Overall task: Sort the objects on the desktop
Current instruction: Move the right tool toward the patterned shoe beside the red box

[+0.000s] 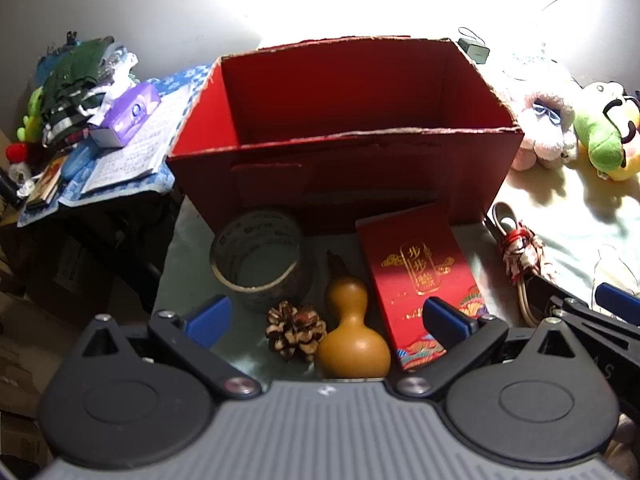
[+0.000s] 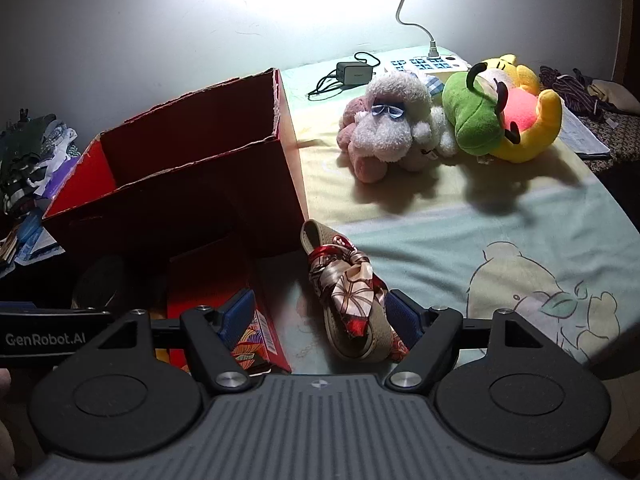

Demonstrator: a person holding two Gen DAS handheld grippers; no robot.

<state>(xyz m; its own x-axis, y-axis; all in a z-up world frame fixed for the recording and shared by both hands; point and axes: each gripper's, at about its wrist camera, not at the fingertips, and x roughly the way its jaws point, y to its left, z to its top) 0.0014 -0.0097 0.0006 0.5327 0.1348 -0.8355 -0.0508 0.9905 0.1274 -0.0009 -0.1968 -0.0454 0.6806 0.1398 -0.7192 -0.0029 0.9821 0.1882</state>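
An open-topped red cardboard box (image 1: pixel 344 152) (image 2: pixel 180 188) stands on the table. In front of it lie a tape roll (image 1: pixel 258 256), a pine cone (image 1: pixel 296 330), a tan gourd (image 1: pixel 352 336) and a flat red packet with gold print (image 1: pixel 420 276) (image 2: pixel 216 280). My left gripper (image 1: pixel 326 318) is open, low over the gourd and pine cone, which sit between its fingers. A coiled beige strap tied with a patterned scarf (image 2: pixel 352 300) (image 1: pixel 520 248) lies right of the packet. My right gripper (image 2: pixel 320 314) is open around the strap's near end; its right finger is close to it.
Plush toys (image 2: pixel 440 120) lie at the back right, with a charger (image 2: pixel 352 72) and a power strip (image 2: pixel 428 65) behind them. A side surface at left holds clothes, a purple tissue pack (image 1: pixel 128 114) and papers. A pale cartoon-print cloth (image 2: pixel 500 248) covers the table.
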